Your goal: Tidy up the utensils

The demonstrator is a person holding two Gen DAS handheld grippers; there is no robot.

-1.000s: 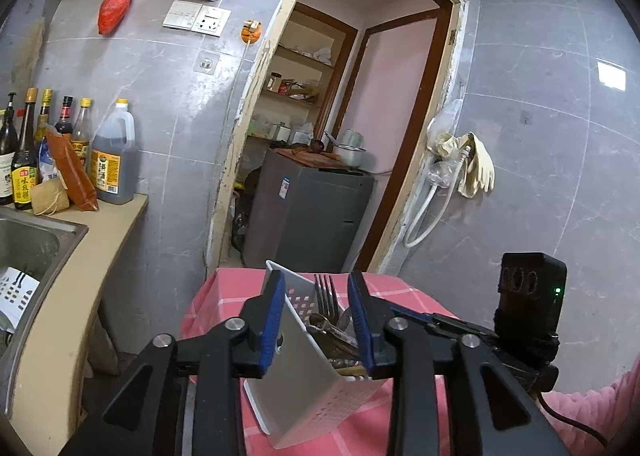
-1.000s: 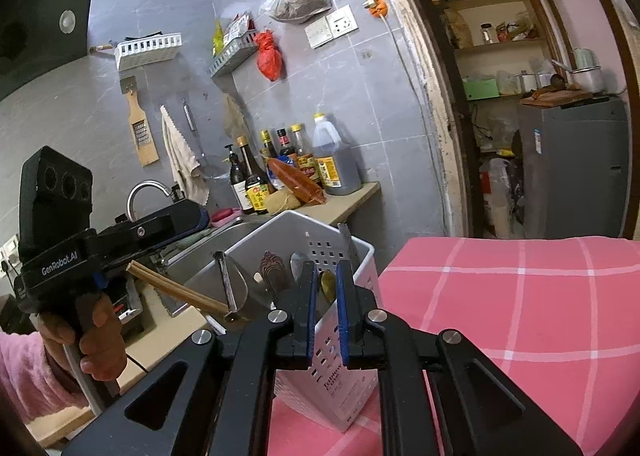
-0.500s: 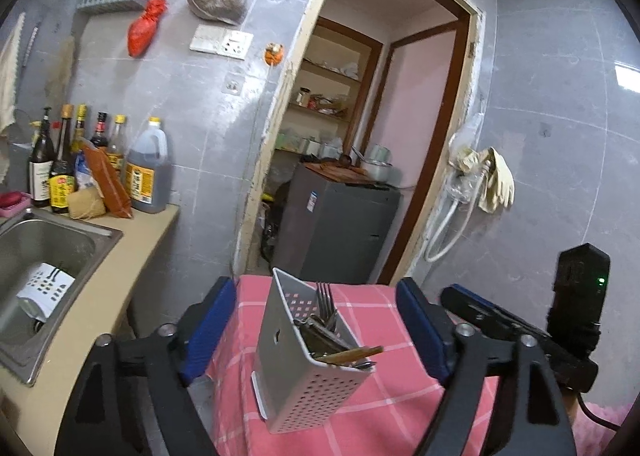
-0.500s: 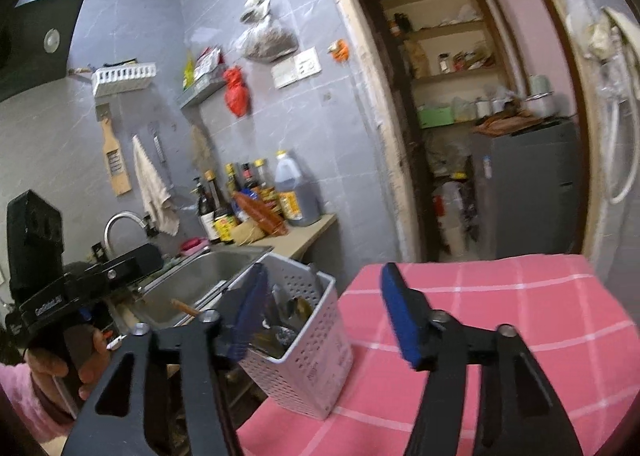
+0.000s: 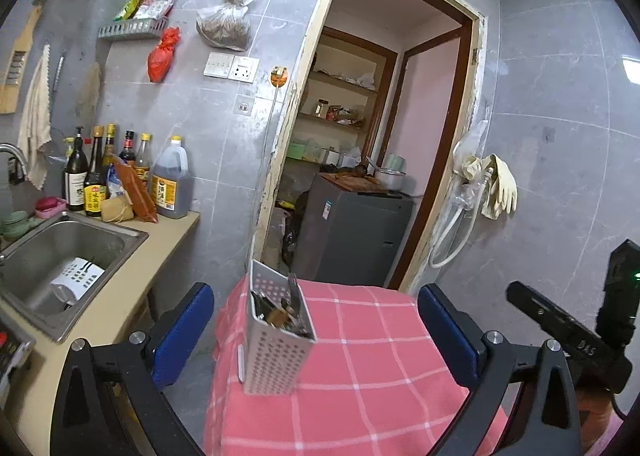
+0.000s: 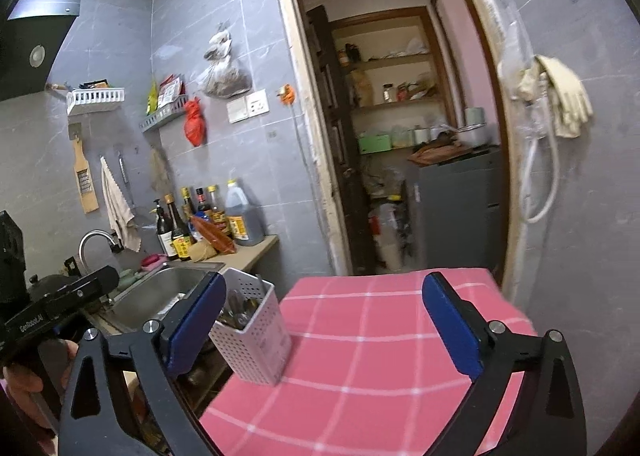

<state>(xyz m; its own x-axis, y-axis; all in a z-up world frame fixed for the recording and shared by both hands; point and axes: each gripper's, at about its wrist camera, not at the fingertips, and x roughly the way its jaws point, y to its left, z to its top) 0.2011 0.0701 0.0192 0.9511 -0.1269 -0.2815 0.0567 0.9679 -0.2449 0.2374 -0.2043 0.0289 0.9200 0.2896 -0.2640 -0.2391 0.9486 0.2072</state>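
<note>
A white perforated utensil holder (image 5: pixel 276 340) stands upright near the left edge of the table with the pink checked cloth (image 5: pixel 372 368). It holds a fork, spoons and wooden chopsticks. It also shows in the right wrist view (image 6: pixel 252 332). My left gripper (image 5: pixel 316 336) is open and empty, drawn back from the holder. My right gripper (image 6: pixel 324 324) is open and empty, above the table, with the holder next to its left finger (image 6: pixel 196 328). The right gripper's body (image 5: pixel 576 340) shows at the right of the left wrist view.
A steel sink (image 5: pixel 60 256) holding a white perforated container (image 5: pixel 78 280) lies left of the table. Bottles (image 5: pixel 132 176) stand on the counter behind it. A doorway with a grey cabinet (image 5: pixel 352 232) is beyond the table. Gloves (image 5: pixel 496 184) hang on the right wall.
Both grippers have opened wide and pulled back from the utensil holder. The chopsticks that the left gripper held over the holder now rest inside it.
</note>
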